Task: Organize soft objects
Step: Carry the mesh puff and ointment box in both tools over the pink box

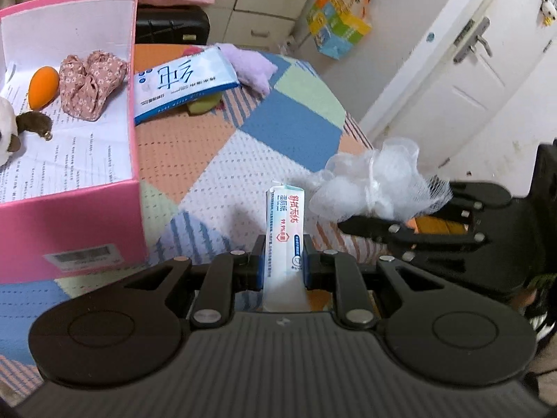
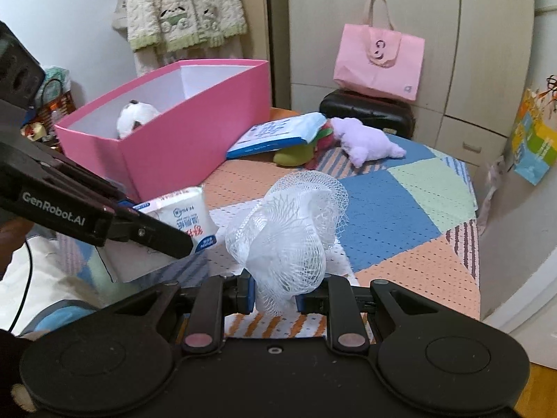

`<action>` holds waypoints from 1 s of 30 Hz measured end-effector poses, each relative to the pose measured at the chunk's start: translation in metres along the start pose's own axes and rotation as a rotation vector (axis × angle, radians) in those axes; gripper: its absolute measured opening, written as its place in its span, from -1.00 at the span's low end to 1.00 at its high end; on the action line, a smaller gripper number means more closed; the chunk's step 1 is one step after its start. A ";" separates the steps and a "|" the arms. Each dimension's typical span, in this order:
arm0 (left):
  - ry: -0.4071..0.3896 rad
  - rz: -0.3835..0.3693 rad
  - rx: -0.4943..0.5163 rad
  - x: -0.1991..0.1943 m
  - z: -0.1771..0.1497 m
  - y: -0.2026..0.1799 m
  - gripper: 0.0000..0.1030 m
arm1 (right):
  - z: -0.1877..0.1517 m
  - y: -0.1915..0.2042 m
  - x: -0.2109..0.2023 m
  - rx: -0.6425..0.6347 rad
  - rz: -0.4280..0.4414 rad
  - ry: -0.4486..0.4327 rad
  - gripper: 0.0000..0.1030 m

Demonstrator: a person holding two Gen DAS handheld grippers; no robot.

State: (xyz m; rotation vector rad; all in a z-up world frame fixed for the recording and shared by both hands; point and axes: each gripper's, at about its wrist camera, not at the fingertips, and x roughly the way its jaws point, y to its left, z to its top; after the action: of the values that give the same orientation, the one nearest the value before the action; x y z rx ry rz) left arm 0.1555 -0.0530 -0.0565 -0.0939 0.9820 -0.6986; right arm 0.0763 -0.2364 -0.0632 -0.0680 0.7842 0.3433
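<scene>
Left gripper (image 1: 282,264) clamped on small wipes pack (image 1: 284,230), held upright on edge above patchwork table cover (image 1: 289,132); pack bears red and blue Chinese print. Right gripper (image 2: 275,296) clamped on white mesh puff (image 2: 292,233), raised over table. "GenRobot.AI" printed on left gripper body. Pink box (image 1: 69,223) at left, barcode label on wall, holds floral scrunchie (image 1: 88,82), orange sponge (image 1: 42,85), plush toy (image 1: 7,132). Beyond box: large blue-white wipes pack (image 1: 184,83) leaning on purple plush (image 1: 249,66).
</scene>
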 end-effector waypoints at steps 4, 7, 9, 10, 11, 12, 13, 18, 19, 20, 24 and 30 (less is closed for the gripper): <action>0.023 0.015 0.043 -0.017 -0.003 0.001 -0.66 | 0.008 0.011 -0.008 -0.007 0.024 0.014 -0.53; 0.033 0.041 0.066 -0.032 -0.007 0.004 -0.66 | 0.014 0.021 -0.014 0.008 0.041 0.023 -0.53; 0.027 0.037 0.062 -0.046 -0.010 0.008 -0.66 | 0.019 0.027 -0.019 0.011 0.062 0.015 -0.53; 0.020 0.031 0.058 -0.053 -0.012 0.010 -0.66 | 0.021 0.031 -0.021 0.012 0.073 0.013 -0.53; 0.012 0.029 0.052 -0.062 -0.016 0.013 -0.66 | 0.023 0.034 -0.023 0.011 0.085 0.011 -0.53; 0.003 0.029 0.049 -0.069 -0.018 0.015 -0.66 | 0.025 0.038 -0.024 0.008 0.099 0.010 -0.53; -0.004 0.031 0.047 -0.076 -0.021 0.017 -0.66 | 0.027 0.042 -0.027 0.005 0.114 0.010 -0.53; 0.023 -0.021 0.025 -0.110 -0.028 0.033 -0.66 | 0.045 0.062 -0.030 -0.029 0.180 0.034 -0.52; 0.020 -0.016 0.028 -0.118 -0.029 0.036 -0.66 | 0.049 0.065 -0.031 -0.039 0.190 0.039 -0.53; 0.016 -0.015 0.027 -0.124 -0.029 0.039 -0.66 | 0.053 0.070 -0.031 -0.050 0.197 0.044 -0.53; -0.033 0.004 0.032 -0.151 -0.025 0.051 -0.66 | 0.067 0.089 -0.032 -0.100 0.230 0.043 -0.52; -0.136 0.065 0.042 -0.170 -0.009 0.070 -0.66 | 0.093 0.105 -0.037 -0.158 0.290 -0.035 -0.52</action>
State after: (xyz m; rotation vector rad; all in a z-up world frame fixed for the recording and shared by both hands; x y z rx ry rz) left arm 0.1226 0.1022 0.0363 -0.0713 0.8360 -0.6450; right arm 0.0805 -0.1301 0.0353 -0.0965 0.7321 0.6795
